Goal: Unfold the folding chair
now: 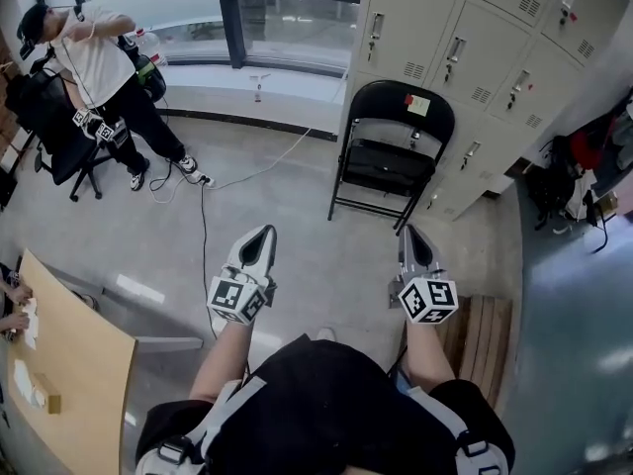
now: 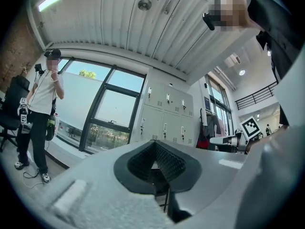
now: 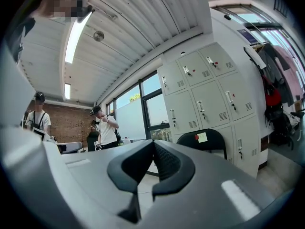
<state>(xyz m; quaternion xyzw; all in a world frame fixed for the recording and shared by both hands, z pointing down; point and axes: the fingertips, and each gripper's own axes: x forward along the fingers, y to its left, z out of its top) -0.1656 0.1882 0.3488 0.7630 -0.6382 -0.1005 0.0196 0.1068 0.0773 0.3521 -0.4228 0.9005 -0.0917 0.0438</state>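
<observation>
A black folding chair (image 1: 391, 151) stands on its legs against the grey lockers (image 1: 475, 38), its seat looks lowered, and a small note is stuck on its backrest. It also shows in the right gripper view, the chair (image 3: 209, 140) just right of the jaws. My left gripper (image 1: 262, 234) and right gripper (image 1: 413, 234) are held side by side in the air, pointing at the chair from some way short of it. Both are shut with nothing between the jaws, as seen on the left gripper (image 2: 153, 144) and the right gripper (image 3: 153, 144).
A person in a white shirt (image 1: 94, 57) stands at the back left beside an office chair (image 1: 49, 117). A cable (image 1: 203, 226) trails over the floor. A wooden table (image 1: 59, 364) is at my left, a slatted bench (image 1: 485, 334) at my right, bags (image 1: 574, 176) by the lockers.
</observation>
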